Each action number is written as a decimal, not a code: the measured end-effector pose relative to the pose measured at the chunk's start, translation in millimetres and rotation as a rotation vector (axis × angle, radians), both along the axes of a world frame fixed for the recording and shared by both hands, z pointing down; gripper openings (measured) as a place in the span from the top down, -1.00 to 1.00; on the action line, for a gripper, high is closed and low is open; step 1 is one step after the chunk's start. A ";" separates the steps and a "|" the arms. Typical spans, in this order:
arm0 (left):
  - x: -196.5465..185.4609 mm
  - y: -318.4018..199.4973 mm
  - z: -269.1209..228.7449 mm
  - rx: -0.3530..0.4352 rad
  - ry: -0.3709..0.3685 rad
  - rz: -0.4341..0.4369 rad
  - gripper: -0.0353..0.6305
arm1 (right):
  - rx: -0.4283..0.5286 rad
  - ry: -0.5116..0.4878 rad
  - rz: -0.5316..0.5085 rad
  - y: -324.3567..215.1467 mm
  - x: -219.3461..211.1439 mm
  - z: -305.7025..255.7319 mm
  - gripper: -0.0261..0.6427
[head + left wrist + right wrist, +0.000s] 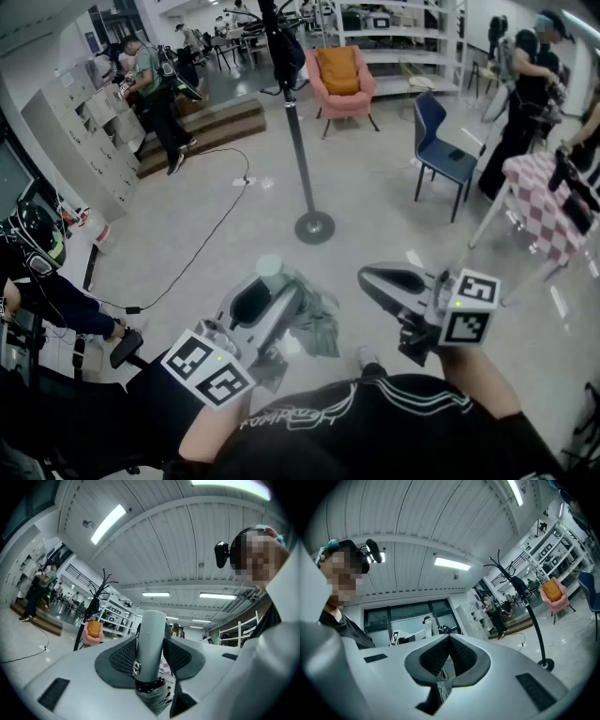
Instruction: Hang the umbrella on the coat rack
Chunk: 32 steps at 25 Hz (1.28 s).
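Left claw (pixel 151 649) grips umbrella (pixel 153 627), coat rack (pixel 298 141) well apart

The umbrella (pixel 153 625) has a smooth, matt grey plastic handle and a crumpled grey cloth canopy. The left gripper (pixel 152 651) and right gripper (pixel 448 649) have smooth pale plastic shells with dark, dimpled matt pads (pixel 123 658). Farther off, the coat rack (pixel 298 141) is dark metal, standing on a smooth, faintly glossy floor (pixel 375 197).
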<state>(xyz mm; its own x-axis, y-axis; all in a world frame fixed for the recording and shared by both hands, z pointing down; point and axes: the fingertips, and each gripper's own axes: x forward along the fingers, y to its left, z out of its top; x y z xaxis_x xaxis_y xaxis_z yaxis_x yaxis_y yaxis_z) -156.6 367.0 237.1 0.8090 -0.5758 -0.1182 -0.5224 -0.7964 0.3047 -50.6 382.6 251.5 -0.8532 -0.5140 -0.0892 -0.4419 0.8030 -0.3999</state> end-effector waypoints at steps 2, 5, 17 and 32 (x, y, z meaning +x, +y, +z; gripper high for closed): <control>3.4 -0.1 6.0 -0.009 -0.001 0.001 0.39 | 0.002 0.006 0.000 -1.5 0.9 3.1 0.89; 6.4 -0.9 12.7 -0.024 0.003 0.007 0.39 | -0.002 0.006 -0.006 -3.9 1.1 8.2 0.89; 13.9 -46.3 23.9 -0.055 0.010 -0.042 0.38 | -0.039 -0.028 -0.038 -52.6 17.2 28.2 0.88; 86.8 -173.8 54.2 -0.109 -0.030 -0.080 0.38 | -0.103 -0.100 -0.086 -191.2 100.4 57.3 0.88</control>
